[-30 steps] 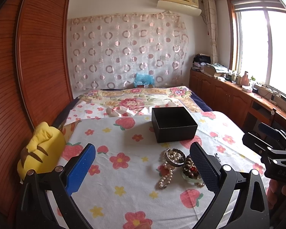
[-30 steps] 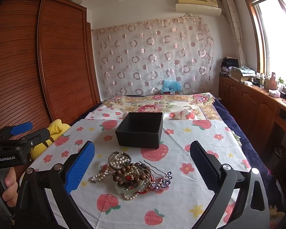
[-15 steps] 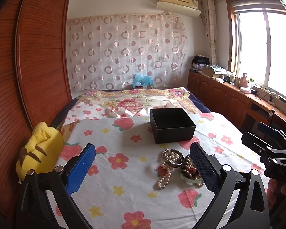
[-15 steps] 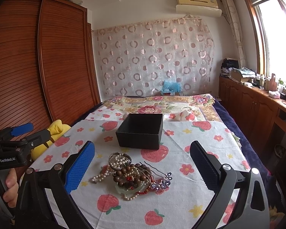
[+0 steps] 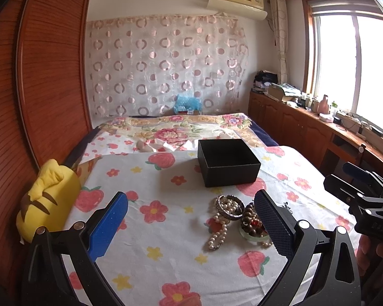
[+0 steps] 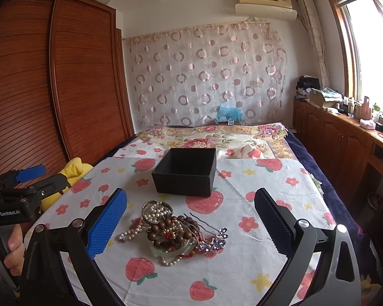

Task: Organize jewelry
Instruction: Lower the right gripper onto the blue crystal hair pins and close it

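Note:
A pile of jewelry [image 6: 173,234] lies on the flowered sheet: pearl strands, brown bead bracelets, a green bangle and a purple flower hairpin [image 6: 214,239]. In the left wrist view the pile [image 5: 232,219] sits by the right finger. An open black box [image 6: 186,176] stands just behind the pile, empty as far as I see; it also shows in the left wrist view [image 5: 228,162]. My left gripper [image 5: 191,224] is open and empty, left of the pile. My right gripper [image 6: 191,224] is open and empty, above the pile's near side.
A yellow plush toy [image 5: 46,201] lies at the bed's left edge by the wooden wardrobe [image 5: 38,76]. A wooden cabinet [image 6: 344,140] with clutter runs along the right under the window. A folded flowered quilt [image 6: 212,137] lies behind the box.
The left wrist view has shifted slightly, so the box and pile sit a little further left in it. Both grippers stay open.

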A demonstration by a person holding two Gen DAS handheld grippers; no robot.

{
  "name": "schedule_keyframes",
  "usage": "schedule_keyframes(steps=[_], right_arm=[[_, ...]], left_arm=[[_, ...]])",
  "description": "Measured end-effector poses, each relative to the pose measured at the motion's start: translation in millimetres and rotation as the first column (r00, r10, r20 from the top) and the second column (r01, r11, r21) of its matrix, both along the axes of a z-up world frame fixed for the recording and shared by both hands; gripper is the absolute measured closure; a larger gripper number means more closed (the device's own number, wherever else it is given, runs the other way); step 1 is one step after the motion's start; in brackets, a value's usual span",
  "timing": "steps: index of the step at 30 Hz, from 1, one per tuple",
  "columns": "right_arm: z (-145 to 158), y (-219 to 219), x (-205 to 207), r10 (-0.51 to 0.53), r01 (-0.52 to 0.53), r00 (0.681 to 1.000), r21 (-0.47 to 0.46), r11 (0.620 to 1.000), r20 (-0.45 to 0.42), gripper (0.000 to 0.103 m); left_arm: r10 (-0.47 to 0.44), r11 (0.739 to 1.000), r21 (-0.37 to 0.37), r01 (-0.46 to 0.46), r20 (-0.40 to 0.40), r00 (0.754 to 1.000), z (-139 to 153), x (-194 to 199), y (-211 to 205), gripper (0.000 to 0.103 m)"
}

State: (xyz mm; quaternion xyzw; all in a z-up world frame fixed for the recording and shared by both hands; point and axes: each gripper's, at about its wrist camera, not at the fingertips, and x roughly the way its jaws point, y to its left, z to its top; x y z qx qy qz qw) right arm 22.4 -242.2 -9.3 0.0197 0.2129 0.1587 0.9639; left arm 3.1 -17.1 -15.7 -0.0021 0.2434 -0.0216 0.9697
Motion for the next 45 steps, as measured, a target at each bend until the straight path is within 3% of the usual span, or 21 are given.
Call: schedule_keyframes(steps=[10, 20, 24, 31, 40, 45], right_arm=[[-35, -13, 18, -0.010, 0.007, 0.998, -0.045, 0.999, -0.058, 0.002], [-71, -19, 34, 0.019, -0.029, 0.991, -0.080, 0.996, -0.133, 0.005], [-78, -19, 38, 0.029, -0.042, 0.988, -0.082, 0.996, -0.153, 0.006], [-88, -19, 41, 0.041, -0.055, 0.983, -0.075, 0.996, -0.177, 0.006], [-88, -20, 43, 0.065, -0.079, 0.979, -0.065, 0.995, -0.194, 0.006], [-84, -19, 45, 0.076, -0.089, 0.978, -0.060, 0.994, -0.195, 0.006]], left_arm=[[-0.048, 0.999, -0.031, 0.045, -0.092, 0.995, -22, 26, 2, 0.007], [-0.088, 0.996, -0.004, 0.089, -0.197, 0.976, -51, 61, -5, 0.007], [-0.108, 0.994, -0.004, 0.110, -0.235, 0.966, -60, 76, -8, 0.021], [-0.168, 0.985, -0.094, 0.145, -0.319, 0.933, -76, 116, -9, 0.053], [-0.196, 0.977, -0.158, 0.145, -0.383, 0.903, -97, 144, -6, 0.069], [-0.210, 0.975, -0.154, 0.160, -0.398, 0.893, -98, 152, -11, 0.080]])
